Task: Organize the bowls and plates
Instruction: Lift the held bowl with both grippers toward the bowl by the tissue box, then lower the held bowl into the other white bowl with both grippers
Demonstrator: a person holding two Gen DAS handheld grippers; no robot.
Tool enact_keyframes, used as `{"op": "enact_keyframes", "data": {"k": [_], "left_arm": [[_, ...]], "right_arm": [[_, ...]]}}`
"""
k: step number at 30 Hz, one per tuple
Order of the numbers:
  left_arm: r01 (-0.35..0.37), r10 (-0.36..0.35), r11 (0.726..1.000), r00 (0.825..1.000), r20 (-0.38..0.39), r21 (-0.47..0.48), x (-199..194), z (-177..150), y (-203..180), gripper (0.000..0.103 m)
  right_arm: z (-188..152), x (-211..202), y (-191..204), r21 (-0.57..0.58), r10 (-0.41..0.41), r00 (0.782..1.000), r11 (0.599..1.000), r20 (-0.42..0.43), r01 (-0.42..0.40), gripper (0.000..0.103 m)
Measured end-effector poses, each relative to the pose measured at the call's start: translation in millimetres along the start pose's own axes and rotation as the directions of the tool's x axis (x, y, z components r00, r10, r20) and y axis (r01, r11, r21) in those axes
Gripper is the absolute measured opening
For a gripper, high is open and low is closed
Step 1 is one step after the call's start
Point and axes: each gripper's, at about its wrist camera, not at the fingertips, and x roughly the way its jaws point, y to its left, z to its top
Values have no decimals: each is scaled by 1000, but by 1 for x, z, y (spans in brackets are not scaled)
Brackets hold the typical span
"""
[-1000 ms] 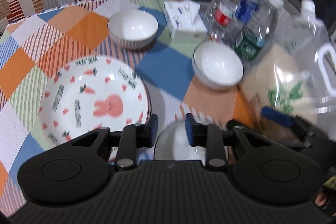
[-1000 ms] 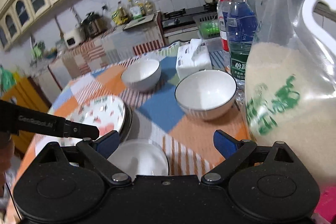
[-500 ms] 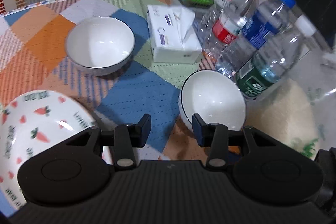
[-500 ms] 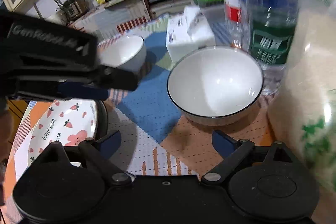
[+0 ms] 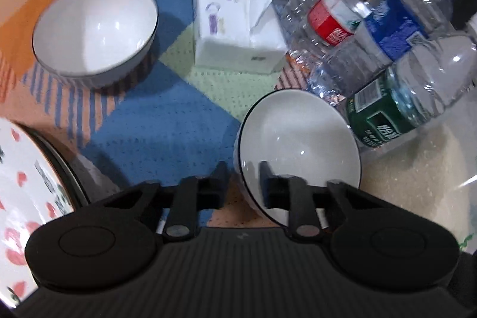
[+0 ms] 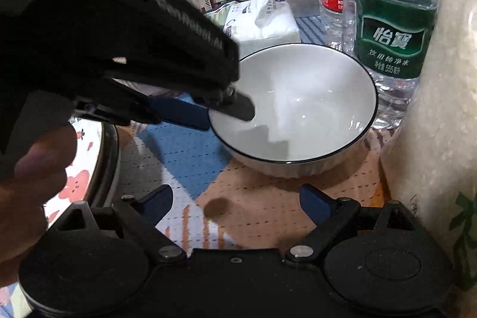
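The left gripper is reaching down over the near rim of a white bowl with a thin dark edge, one finger sitting inside the bowl and the other outside its wall. The jaws are pinching that rim between them. From the right wrist view the same gripper is coming in from the left, its dark finger lying over the bowl's white inside and its blue pad outside the wall.

The right gripper is hanging in front of that bowl with its jaws spread wide, nothing between them but the patchwork tablecloth; its blue fingertips are stopping just short of the bowl and not touching it. A hand is showing at the left edge of that view, wrapped around the left gripper's body.

The bowl is sitting on the cloth, close against a cluster of water bottles, the green-labelled bottle right behind it. A big clear bag of rice is standing just to its right. A second white bowl is resting well apart, further back and to the left, with a tissue pack between it and the bottles. A plate with red carrot and rabbit prints is lying at the left edge, near the gripper.
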Motion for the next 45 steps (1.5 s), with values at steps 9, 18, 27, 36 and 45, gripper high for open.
{"op": "enact_keyframes", "data": {"k": [9, 18, 27, 36, 45], "left_arm": [[60, -59, 995, 998, 12, -83, -8, -5, 21, 11], [47, -47, 995, 999, -3, -87, -32, 1, 32, 11], [3, -5, 999, 999, 42, 53, -92, -12, 8, 10], [10, -14, 998, 998, 66, 59, -157, -42, 11, 10], [-2, 2, 1000, 999, 41, 15, -183, -86, 28, 10]], "right_arm": [[-7, 2, 4, -86, -18, 999, 996, 50, 22, 95], [-2, 0, 2, -74, -14, 998, 997, 53, 18, 94], [6, -44, 17, -67, 7, 987, 998, 158, 3, 95], [-7, -103, 39, -257, 127, 970, 964, 210, -70, 96], [-35, -131, 48, -352, 269, 951, 914, 152, -203, 96]]}}
